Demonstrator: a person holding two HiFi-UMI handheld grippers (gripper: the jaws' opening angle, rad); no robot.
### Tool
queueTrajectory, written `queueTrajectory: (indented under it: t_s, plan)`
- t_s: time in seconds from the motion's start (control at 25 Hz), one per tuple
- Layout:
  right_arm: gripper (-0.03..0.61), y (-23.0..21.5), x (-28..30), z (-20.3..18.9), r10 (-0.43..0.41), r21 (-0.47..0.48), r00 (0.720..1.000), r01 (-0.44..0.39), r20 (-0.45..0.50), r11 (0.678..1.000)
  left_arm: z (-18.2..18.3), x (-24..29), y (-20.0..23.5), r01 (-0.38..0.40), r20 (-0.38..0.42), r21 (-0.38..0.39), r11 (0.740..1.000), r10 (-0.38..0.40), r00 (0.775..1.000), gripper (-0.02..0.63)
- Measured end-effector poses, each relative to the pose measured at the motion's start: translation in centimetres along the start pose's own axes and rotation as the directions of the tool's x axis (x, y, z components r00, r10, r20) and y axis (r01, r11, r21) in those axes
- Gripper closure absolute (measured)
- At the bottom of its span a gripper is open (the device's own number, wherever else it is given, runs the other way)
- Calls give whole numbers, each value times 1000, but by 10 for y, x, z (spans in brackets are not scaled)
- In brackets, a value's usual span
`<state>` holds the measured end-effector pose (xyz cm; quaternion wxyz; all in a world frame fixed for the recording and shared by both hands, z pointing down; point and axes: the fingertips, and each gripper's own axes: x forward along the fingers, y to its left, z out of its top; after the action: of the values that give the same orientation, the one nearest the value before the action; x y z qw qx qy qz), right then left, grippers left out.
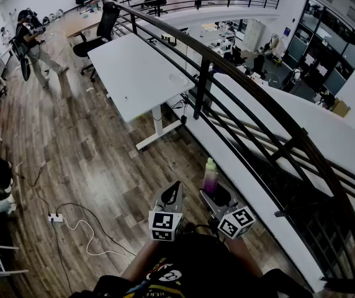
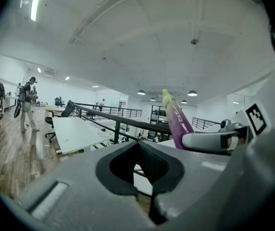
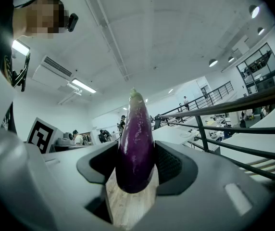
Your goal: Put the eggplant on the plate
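A long purple eggplant [image 3: 136,143] with a green stem stands upright between the jaws of my right gripper [image 3: 136,163], which is shut on its lower part. In the head view the eggplant [image 1: 210,176] rises from the right gripper [image 1: 218,197] near the bottom centre. My left gripper [image 1: 172,194] hangs just to its left, its jaws together with nothing between them. The left gripper view looks along that gripper [image 2: 138,150], with the eggplant [image 2: 178,121] off to the right. No plate shows in any view.
A black railing [image 1: 227,73] runs diagonally past me on the right, with a white ledge below it. A white table [image 1: 134,73] stands ahead on the wooden floor. A power strip with a cable [image 1: 56,217] lies at the lower left. A person [image 1: 31,42] stands far left.
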<state>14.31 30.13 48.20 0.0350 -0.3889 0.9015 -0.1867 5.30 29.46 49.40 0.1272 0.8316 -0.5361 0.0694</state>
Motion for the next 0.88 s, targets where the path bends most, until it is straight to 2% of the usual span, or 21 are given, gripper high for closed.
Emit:
queueTrajectory:
  t_s: [0.36, 0.88]
  plan:
    - [344, 6, 6, -4, 15, 1, 1000, -15, -5, 1000, -5, -3, 6, -5, -7, -8, 1000, 5, 1000, 607]
    - [344, 8, 12, -8, 6, 10, 1000, -6, 10, 1000, -10, 1, 12, 32, -20, -2, 999, -32, 999, 609]
